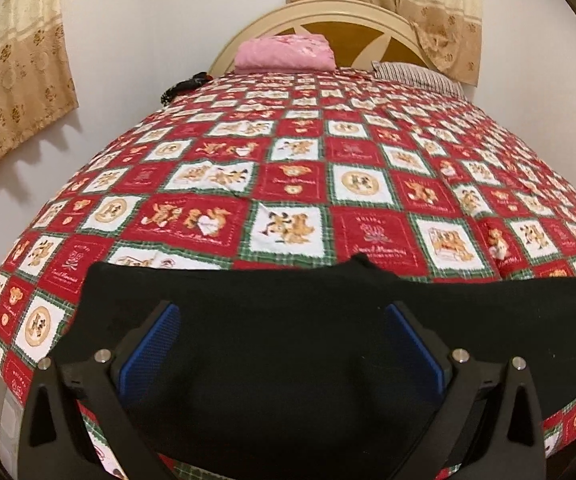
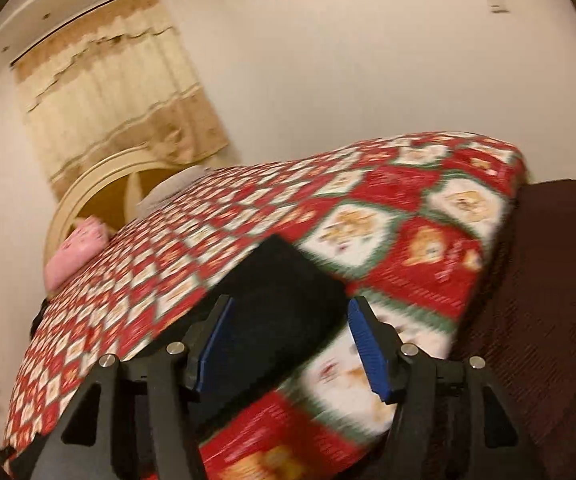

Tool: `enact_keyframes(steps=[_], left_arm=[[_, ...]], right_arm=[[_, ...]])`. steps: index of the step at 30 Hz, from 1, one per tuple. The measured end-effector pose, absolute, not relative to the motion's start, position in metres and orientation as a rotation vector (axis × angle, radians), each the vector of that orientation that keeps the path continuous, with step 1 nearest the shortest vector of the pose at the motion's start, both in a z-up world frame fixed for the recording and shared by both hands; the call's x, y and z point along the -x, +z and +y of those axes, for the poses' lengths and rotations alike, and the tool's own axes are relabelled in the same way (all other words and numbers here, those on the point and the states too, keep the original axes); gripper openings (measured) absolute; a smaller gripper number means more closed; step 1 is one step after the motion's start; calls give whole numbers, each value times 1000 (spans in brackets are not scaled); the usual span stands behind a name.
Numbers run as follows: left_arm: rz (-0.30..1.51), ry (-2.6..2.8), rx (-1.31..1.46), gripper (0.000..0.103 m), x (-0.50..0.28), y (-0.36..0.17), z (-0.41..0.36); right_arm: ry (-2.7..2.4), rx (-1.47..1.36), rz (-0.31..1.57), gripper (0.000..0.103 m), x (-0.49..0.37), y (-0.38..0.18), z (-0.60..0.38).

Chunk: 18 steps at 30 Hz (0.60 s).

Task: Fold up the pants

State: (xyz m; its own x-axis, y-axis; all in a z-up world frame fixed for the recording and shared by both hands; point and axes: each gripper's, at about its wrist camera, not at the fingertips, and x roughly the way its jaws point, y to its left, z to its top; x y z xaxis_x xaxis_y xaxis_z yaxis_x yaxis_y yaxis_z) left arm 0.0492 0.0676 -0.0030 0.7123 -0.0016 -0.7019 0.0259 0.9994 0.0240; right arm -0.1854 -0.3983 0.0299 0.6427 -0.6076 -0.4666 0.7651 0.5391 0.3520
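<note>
We are working at the near edge of the bed (image 1: 288, 184), where the black pants (image 1: 328, 320) are lying flat on the red patchwork bedspread (image 1: 368, 236), a band running from about 8 o'clock to 3 o'clock in the left wrist view. We are judging the step as one between folds: the cloth is already looking doubled into a compact slab, and neither tool is pinching it. The left gripper (image 1: 282, 336) is hovering over the pants with its jaws standing wide and its blue pads (image 1: 168, 332) apart on either side, gripping nothing we can see. The right gripper (image 2: 288, 340) is likewise showing its jaws apart, with a corner of the pants (image 2: 280, 296) between them but no pad pressing on it. The next move, as we are reading it, is calling for both tools to settle on one end of the slab, close on its edge, and carry it across evenly so the layers are not skewing. The left view is giving us the long run of the pants toward 3 o'clock, plus a pink bundle (image 1: 284, 52) at 12 o'clock by the headboard (image 1: 320, 16). The right view, which is blurred, is showing instead the squared end of the pants and the bed's corner at 2 o'clock, with dark floor (image 2: 548, 280) beyond.
</note>
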Motion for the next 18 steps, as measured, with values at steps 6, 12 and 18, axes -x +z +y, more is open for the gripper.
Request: enact_keyframes(steps=[6,12,18], left_arm=[[765,-17,-55,103,-45,0,62],[761,-2,-52,103,-41,3,65],[761,-10,-41,103,-38,7,65]], right_arm=[[-875,-598,272,60,193,17,-428],[-820,-550,341,61,161,8,-426],[-803,-494,418,48,143,6,-411]])
